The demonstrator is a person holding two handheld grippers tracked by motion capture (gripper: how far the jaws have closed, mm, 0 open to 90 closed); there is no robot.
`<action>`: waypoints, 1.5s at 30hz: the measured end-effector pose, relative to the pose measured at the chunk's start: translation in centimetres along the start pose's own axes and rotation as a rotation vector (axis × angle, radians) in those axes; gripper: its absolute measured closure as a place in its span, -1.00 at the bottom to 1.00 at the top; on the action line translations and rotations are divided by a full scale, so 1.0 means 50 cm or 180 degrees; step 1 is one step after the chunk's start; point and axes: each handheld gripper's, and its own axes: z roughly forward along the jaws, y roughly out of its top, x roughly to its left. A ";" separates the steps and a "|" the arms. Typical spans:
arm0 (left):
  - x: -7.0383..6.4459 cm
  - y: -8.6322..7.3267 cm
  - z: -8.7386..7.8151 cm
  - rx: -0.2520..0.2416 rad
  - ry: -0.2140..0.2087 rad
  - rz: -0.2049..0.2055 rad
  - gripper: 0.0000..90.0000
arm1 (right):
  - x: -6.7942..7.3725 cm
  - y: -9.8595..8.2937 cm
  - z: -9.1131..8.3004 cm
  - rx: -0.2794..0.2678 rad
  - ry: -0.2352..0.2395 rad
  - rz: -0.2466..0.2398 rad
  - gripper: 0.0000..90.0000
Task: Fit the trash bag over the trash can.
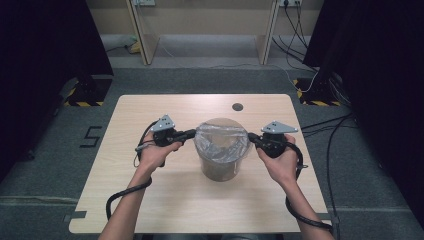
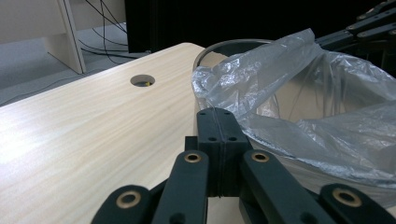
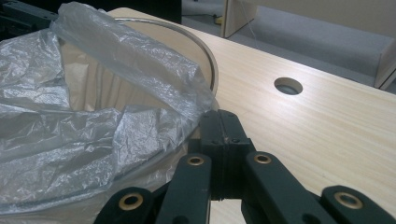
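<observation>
— Bin (image 1: 222,167) position?
— Centre of the frame in the high view, standing upright on the counter (image 1: 150,200), a clear plastic liner (image 1: 222,140) draping over its rim.

— Grippers?
— Left gripper (image 1: 191,133) is pinching the liner's left edge, fingers pressed together on the film; right gripper (image 1: 252,138) is pinching the right edge likewise. A cable hole (image 1: 237,106) is lying beyond, toward the upper centre.

Wooden table (image 1: 150,200), round cable hole (image 1: 237,106)

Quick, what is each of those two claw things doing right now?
Left gripper: shut on the bag.
Right gripper: shut on the bag too.
</observation>
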 end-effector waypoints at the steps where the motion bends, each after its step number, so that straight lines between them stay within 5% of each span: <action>1: -0.006 -0.002 -0.005 0.0003 -0.0012 0.0006 0.99 | 0.003 -0.002 -0.004 0.0005 0.0001 -0.0015 1.00; 8: -0.031 -0.009 -0.038 -0.0036 -0.0034 0.0045 0.97 | 0.018 -0.011 -0.030 0.0031 0.0079 -0.0099 0.98; 15: -0.027 0.013 -0.062 -0.0189 -0.0109 0.0060 0.40 | 0.016 0.006 -0.058 -0.0027 0.0079 -0.0151 0.65; 22: -0.036 0.035 -0.062 -0.0242 -0.0265 0.0215 0.28 | 0.014 0.028 -0.065 -0.0108 0.0188 -0.0198 0.43; 27: -0.038 0.043 -0.039 -0.0113 -0.0392 0.0328 0.33 | 0.013 0.041 -0.045 -0.0108 0.0322 -0.0154 0.41; 33: -0.018 0.038 -0.014 0.0038 -0.0333 0.0306 0.68 | 0.008 0.043 -0.018 -0.0018 0.0338 -0.0158 0.77; 38: -0.006 0.037 -0.004 0.0002 -0.0344 0.0237 0.94 | 0.003 0.043 -0.012 -0.0051 0.0304 -0.0107 1.00; 45: 0.011 0.036 0.009 -0.0081 -0.0325 0.0112 0.98 | -0.004 0.038 -0.003 -0.0096 0.0234 -0.0033 1.00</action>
